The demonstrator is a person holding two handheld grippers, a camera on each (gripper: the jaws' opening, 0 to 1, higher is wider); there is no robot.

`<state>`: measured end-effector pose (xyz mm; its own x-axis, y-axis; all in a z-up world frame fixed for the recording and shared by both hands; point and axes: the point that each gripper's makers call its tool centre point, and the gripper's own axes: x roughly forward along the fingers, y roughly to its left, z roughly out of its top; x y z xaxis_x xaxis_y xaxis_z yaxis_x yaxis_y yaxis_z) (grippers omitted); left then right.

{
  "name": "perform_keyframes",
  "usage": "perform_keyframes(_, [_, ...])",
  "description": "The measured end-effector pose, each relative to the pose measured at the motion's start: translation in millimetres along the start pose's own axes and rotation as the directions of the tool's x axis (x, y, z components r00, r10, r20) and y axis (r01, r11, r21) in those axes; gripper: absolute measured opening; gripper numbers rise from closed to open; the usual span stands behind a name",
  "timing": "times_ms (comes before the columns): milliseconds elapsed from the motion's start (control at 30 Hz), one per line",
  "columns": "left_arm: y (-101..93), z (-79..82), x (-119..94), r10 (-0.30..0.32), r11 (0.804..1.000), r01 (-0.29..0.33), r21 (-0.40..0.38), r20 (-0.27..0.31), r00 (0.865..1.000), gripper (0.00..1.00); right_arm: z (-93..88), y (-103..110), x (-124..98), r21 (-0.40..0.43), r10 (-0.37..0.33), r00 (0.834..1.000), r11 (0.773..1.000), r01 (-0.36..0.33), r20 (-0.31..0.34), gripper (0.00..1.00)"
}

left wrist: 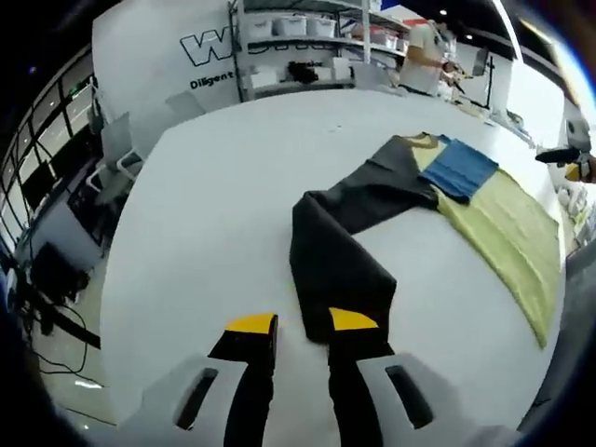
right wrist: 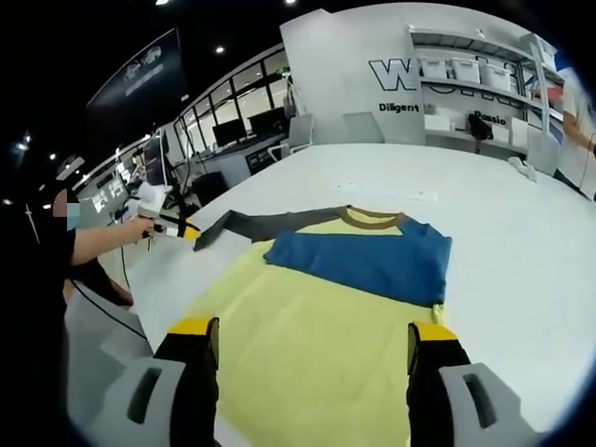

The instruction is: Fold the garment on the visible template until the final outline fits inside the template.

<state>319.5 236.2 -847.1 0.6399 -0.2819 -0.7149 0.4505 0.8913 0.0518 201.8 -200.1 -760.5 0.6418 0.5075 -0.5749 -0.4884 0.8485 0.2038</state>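
Observation:
A shirt lies flat on the white table (left wrist: 214,205). It has a yellow-green body (right wrist: 307,345), a brown collar (right wrist: 371,217) and a blue part (right wrist: 372,258) folded across the chest. Its dark grey sleeve (left wrist: 337,270) bends at the elbow and runs toward my left gripper (left wrist: 302,322). That gripper's jaws stand a little apart, table showing between them, and the cuff lies against the right fingertip (left wrist: 352,319). In the right gripper view the left gripper (right wrist: 172,226) is at the sleeve's end (right wrist: 209,233). My right gripper (right wrist: 312,337) is wide open above the shirt's lower body.
Shelves with boxes (left wrist: 307,47) stand behind the table. Chairs (left wrist: 121,154) and floor cables (left wrist: 56,326) lie past its left edge. A person's hand (right wrist: 140,226) holds the left gripper. Bare table (right wrist: 521,270) spreads right of the shirt.

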Motion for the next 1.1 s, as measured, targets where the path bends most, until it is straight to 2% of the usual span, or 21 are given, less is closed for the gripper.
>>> perform_keyframes(200, [-4.8, -1.7, 6.1, -0.016, 1.0, 0.016, -0.008, -0.014, 1.0, 0.15, -3.2, -3.5, -2.6, -0.001, -0.016, 1.0, 1.0, 0.016, -0.01, 0.8])
perform_keyframes(367, [-7.9, -0.2, 7.8, -0.043, 0.999, 0.043, 0.0, -0.01, 0.999, 0.04, -3.9, -5.4, -3.0, -0.006, -0.023, 1.0, 1.0, 0.023, -0.017, 0.78])
perform_keyframes(433, [-6.5, -0.3, 7.9, -0.035, 0.999, 0.035, 0.003, -0.011, 0.999, 0.01, -4.1, -5.4, -2.8, -0.008, -0.023, 1.0, 1.0, 0.023, -0.019, 0.78])
perform_keyframes(533, [-1.9, 0.5, 5.8, -0.017, 1.0, 0.017, 0.0, -0.009, 1.0, 0.01, -4.3, -5.0, -1.8, -0.018, -0.024, 0.999, 1.0, 0.023, -0.026, 0.77])
perform_keyframes(567, [6.2, 4.7, 2.4, 0.027, 0.998, -0.027, 0.055, 0.005, 1.0, 0.01, -4.2, -4.9, -1.6, -0.021, -0.025, 0.999, 0.999, 0.024, -0.026, 0.77])
perform_keyframes(633, [9.1, 8.1, -1.6, 0.032, 0.997, -0.032, 0.069, 0.003, 0.999, 0.01, -3.9, -4.7, -1.4, -0.025, -0.024, 0.999, 0.999, 0.024, -0.026, 0.76])
perform_keyframes(800, [24.8, 26.3, -13.5, 0.085, 0.987, -0.091, 0.136, 0.05, 0.995, 0.01, -3.7, -3.2, 0.2, -0.029, -0.022, 0.999, 0.999, 0.022, -0.027, 0.74])
perform_keyframes(833, [29.3, 33.0, -18.5, 0.107, 0.976, -0.117, 0.183, 0.063, 0.992, 0.01, -4.0, -2.7, 0.4, -0.03, -0.022, 0.999, 0.999, 0.021, -0.029, 0.74])
perform_keyframes(900, [31.7, 38.4, -22.9, 0.123, 0.965, -0.137, 0.223, 0.074, 0.99, 0.01, -4.5, -1.8, 0.6, -0.032, -0.02, 0.999, 0.999, 0.019, -0.033, 0.74])
perform_keyframes(1033, [37.8, 49.4, -33.5, 0.176, 0.926, -0.198, 0.322, 0.095, 0.98, 0.01, -5.5, -1.1, 0.4, -0.034, -0.021, 0.999, 0.999, 0.02, -0.036, 0.73])
perform_keyframes(1100, [39.8, 56.6, -38.1, 0.203, 0.889, -0.233, 0.394, 0.117, 0.972, 0.01, -5.9, -0.4, 0.4, -0.036, -0.02, 0.999, 0.999, 0.019, -0.037, 0.73])
